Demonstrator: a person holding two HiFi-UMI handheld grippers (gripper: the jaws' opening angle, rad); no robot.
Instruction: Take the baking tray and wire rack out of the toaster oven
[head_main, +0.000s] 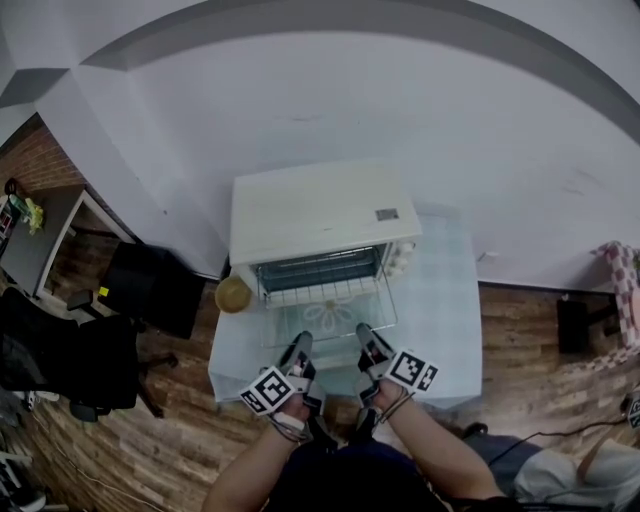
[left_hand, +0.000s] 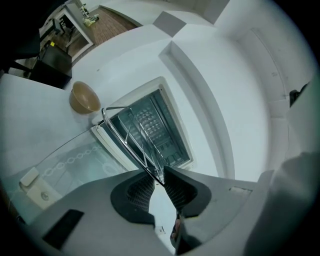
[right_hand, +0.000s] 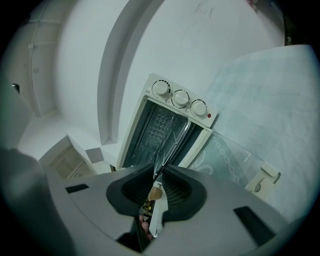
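Observation:
A white toaster oven (head_main: 318, 212) stands on the table with its glass door (head_main: 330, 318) folded down flat. The wire rack (head_main: 322, 291) sticks halfway out of the oven mouth, above the door. My left gripper (head_main: 297, 352) is shut on the rack's front edge at its left end, and the wire (left_hand: 134, 136) runs from between the pads (left_hand: 141, 190). My right gripper (head_main: 368, 346) is shut on the same edge at the right end, the rack (right_hand: 170, 136) seen edge-on between its pads (right_hand: 176, 192). I cannot make out a baking tray in the dark oven cavity (right_hand: 152, 131).
A tan bowl (head_main: 233, 294) sits on the table left of the oven, also the bowl (left_hand: 84, 97). Three knobs (right_hand: 180, 99) line the oven's right side. The pale checked tablecloth (head_main: 445, 300) extends to the right. A black chair (head_main: 150, 288) stands left of the table.

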